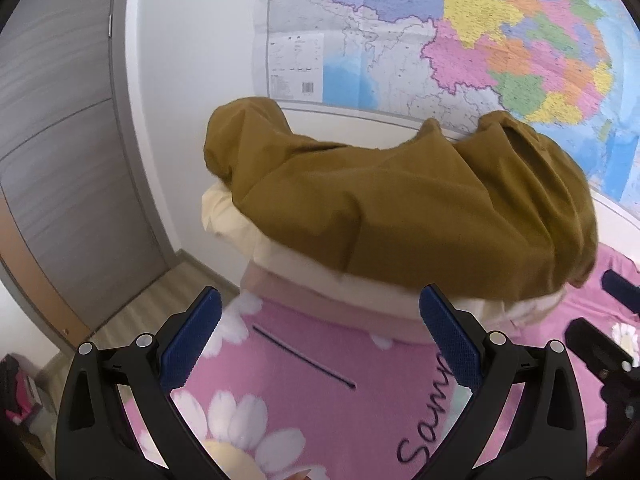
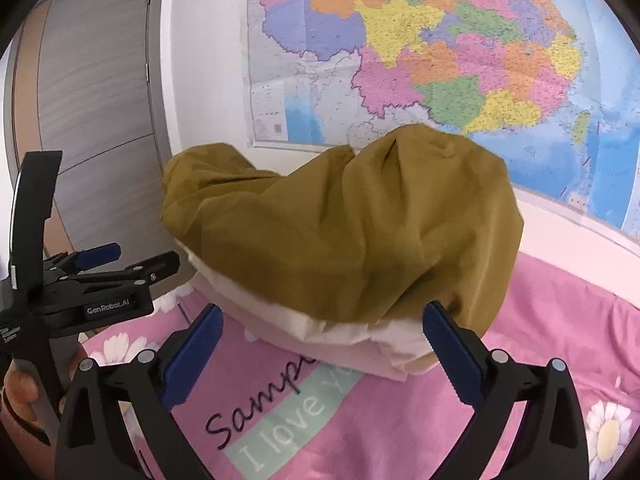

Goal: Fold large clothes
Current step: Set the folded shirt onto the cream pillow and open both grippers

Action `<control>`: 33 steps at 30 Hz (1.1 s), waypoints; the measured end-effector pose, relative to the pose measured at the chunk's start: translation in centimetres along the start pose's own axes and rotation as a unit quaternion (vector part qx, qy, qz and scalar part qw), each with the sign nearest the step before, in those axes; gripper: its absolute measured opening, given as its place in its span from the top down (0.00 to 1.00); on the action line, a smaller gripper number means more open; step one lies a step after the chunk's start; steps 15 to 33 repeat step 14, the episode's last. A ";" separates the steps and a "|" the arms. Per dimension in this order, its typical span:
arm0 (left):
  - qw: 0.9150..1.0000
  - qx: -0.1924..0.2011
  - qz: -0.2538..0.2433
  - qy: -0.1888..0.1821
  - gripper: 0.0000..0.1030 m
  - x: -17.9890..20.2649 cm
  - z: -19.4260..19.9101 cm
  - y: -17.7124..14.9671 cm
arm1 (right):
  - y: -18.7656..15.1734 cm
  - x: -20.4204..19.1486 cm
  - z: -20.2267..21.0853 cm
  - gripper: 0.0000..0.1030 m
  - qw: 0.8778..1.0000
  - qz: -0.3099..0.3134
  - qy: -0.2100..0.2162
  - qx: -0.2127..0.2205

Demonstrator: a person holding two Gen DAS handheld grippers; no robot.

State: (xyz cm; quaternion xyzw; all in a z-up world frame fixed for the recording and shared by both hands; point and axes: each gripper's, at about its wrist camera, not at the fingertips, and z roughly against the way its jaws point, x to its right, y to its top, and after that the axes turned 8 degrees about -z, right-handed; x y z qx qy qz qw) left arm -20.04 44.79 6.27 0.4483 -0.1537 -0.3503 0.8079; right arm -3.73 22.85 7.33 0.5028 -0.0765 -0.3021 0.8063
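The mustard-brown cotton garment (image 1: 400,204) lay crumpled on a stack of cream and beige folded fabrics (image 1: 320,280), at twelve o'clock from both tools, on the pink daisy-print bedspread (image 1: 300,392). The step looked like reaching for it; next it likely needed pulling down and spreading flat. The left gripper (image 1: 320,340) and right gripper (image 2: 322,348) had their blue pads spread wide, holding nothing and touching no cloth.

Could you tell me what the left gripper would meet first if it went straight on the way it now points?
Probably the cream folded layers beneath the mustard garment; the left gripper is open over the pink bedsheet, though depth is unclear.
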 end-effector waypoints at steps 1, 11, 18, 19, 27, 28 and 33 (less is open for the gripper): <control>1.000 -0.001 0.001 -0.003 0.05 0.0 0.2 -0.2 | -0.3 -0.1 0.1 0.06 1.000 -0.004 0.003 -0.002; 0.999 -0.009 -0.017 -0.029 0.05 1.6 2.6 -3.0 | -3.0 0.1 2.7 0.06 1.000 -0.019 0.004 -0.002; 0.999 -0.020 -0.020 -0.037 0.05 2.4 3.0 -4.1 | -4.2 0.8 4.1 0.06 0.999 -0.032 -0.003 -0.005; 0.999 -0.020 -0.020 -0.037 0.05 2.4 3.0 -4.1 | -4.2 0.8 4.1 0.06 0.999 -0.032 -0.003 -0.005; 0.999 -0.020 -0.020 -0.037 0.05 2.4 3.0 -4.1 | -4.2 0.8 4.1 0.06 0.999 -0.032 -0.003 -0.005; 0.999 -0.020 -0.020 -0.037 0.05 2.4 3.0 -4.1 | -4.2 0.8 4.1 0.06 0.999 -0.032 -0.003 -0.005; 0.999 -0.020 -0.020 -0.037 0.05 2.4 3.0 -4.1 | -4.2 0.8 4.1 0.06 0.999 -0.032 -0.003 -0.005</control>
